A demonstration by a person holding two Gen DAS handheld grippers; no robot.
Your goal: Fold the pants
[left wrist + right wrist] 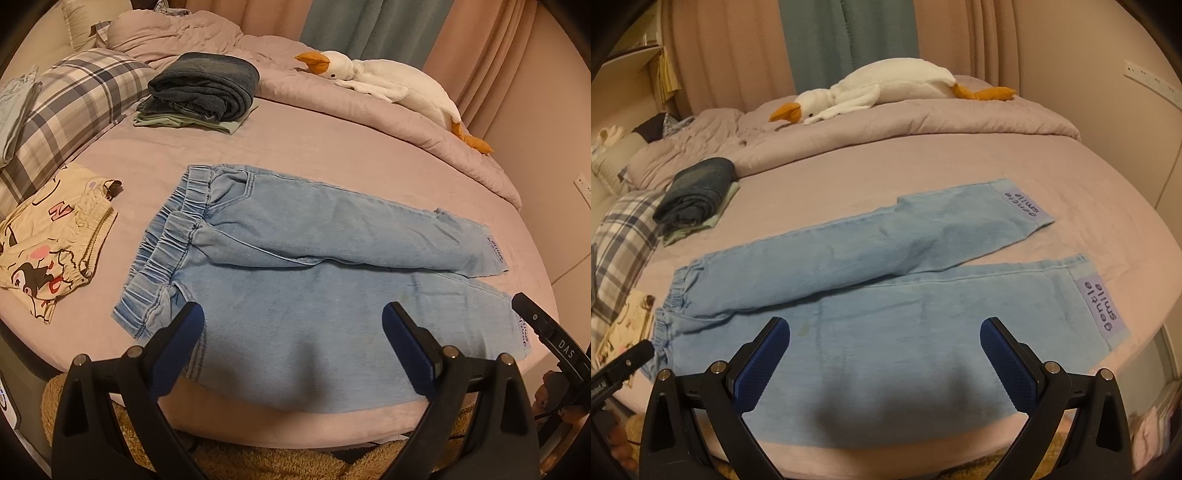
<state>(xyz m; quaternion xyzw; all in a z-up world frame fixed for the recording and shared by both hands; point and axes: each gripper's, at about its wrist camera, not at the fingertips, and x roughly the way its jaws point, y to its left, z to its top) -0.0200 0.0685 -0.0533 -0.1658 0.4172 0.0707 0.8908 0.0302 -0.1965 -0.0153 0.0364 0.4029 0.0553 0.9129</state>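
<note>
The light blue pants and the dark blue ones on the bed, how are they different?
The light blue pants lie spread out flat near the bed's edge, both legs stretched out; the dark blue pants are already folded into a thick bundle farther back. The light pair lies straight on the sheet, while the dark pair sits on a folded green garment. Both look like denim, and no gripper touches either.

near pant leg [314, 332]: front edge partly behind left gripper [291, 317] fingers | green cloth [207, 123]: mostly under dark jeans [207, 88] | cuff label [495, 251]: too small to read, left view | printed shorts [628, 325]: cut off by frame edge, right view
</note>
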